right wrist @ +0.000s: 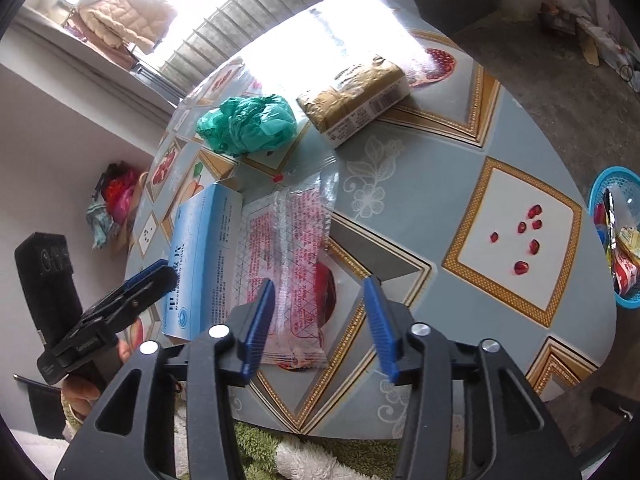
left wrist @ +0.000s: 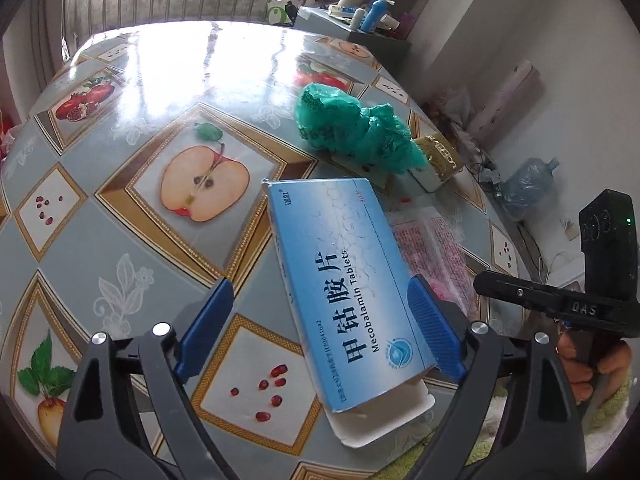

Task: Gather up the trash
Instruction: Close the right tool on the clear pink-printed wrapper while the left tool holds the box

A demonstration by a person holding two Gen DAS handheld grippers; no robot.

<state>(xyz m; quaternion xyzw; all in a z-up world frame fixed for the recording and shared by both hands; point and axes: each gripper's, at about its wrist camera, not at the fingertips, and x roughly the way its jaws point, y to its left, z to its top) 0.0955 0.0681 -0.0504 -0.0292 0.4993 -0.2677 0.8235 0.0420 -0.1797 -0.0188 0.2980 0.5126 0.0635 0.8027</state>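
My left jaws [left wrist: 320, 316] stand wide around the blue tablet box [left wrist: 348, 276], gripping nothing; their right pad sits at the box's edge. My right jaws [right wrist: 320, 316] are half open over the clear printed wrapper [right wrist: 292, 256] beside the box, holding nothing. Farther across the bench [right wrist: 440, 168] lie a crumpled green bag [right wrist: 248, 124] and a gold packet [right wrist: 356, 96]. A blue basket [right wrist: 612, 184] of trash stands past the bench edge.
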